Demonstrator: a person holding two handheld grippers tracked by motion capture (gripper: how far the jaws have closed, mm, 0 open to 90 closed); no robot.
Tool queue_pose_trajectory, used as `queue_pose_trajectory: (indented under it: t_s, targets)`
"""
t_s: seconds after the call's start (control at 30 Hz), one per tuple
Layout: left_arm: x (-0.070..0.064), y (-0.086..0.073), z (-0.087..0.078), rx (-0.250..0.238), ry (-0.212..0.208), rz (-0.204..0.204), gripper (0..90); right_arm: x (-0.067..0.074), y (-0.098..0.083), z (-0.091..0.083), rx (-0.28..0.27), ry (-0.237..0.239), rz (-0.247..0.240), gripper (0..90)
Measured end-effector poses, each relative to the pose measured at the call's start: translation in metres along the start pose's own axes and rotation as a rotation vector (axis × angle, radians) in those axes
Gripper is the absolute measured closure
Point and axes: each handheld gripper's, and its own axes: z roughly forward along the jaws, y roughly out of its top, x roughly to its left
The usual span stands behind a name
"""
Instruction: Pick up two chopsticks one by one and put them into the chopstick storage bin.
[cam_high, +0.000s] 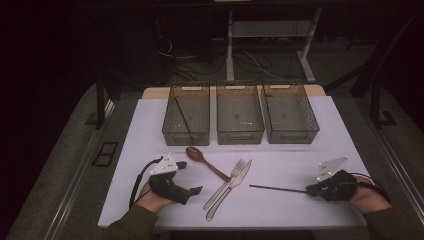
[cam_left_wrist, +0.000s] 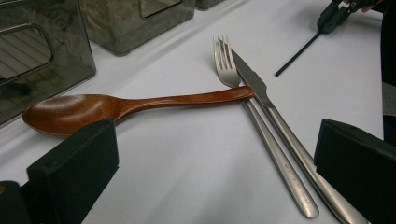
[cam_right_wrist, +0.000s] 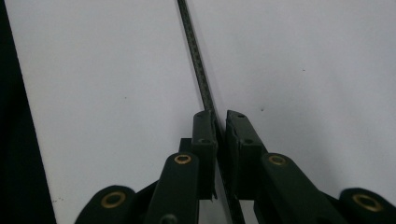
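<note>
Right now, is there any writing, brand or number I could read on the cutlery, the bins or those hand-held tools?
None can be read: the wooden spoon, fork, knife, black chopstick and three bins show no legible text.

White table top (cam_high: 300, 165) with three clear bins (cam_high: 239, 114) in a row along its far edge, the left one (cam_high: 186, 115) holding a thin dark stick leaning inside. Nearer the front: a wooden spoon (cam_high: 206, 161), its handle end touching a metal fork (cam_high: 226, 182) and knife (cam_high: 231, 187) lying side by side. Dark floor with cables and a desk frame (cam_high: 270, 45) beyond.
</note>
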Motion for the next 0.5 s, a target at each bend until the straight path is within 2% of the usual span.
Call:
queue_pose_trajectory:
  t_s: [0.07, 0.1, 0.23, 0.33, 0.5]
  targets:
    - [-0.0002, 0.0002, -0.0005, -0.002, 0.002, 0.001, 0.0, -0.0007, 0.0001, -0.0004, 0.006, -0.002, -0.033, 84.7]
    - [-0.0001, 0.0002, -0.0007, -0.002, 0.002, 0.0, 0.0, 0.0003, 0.0004, -0.0004, 0.004, 0.015, -0.025, 85.7]
    - [0.0002, 0.0003, -0.0008, -0.003, 0.003, 0.001, 0.0, -0.0008, 0.0005, -0.0004, 0.008, 0.016, -0.016, 85.9]
    - [0.0, 0.0003, -0.0012, -0.005, 0.003, 0.0, 0.0, -0.0014, -0.0008, -0.0004, -0.007, 0.035, 0.012, 86.0]
    - [0.0001, 0.0003, -0.0015, -0.005, 0.002, 0.001, 0.0, -0.0036, -0.0016, -0.0032, -0.041, 0.04, 0.057, 86.0]
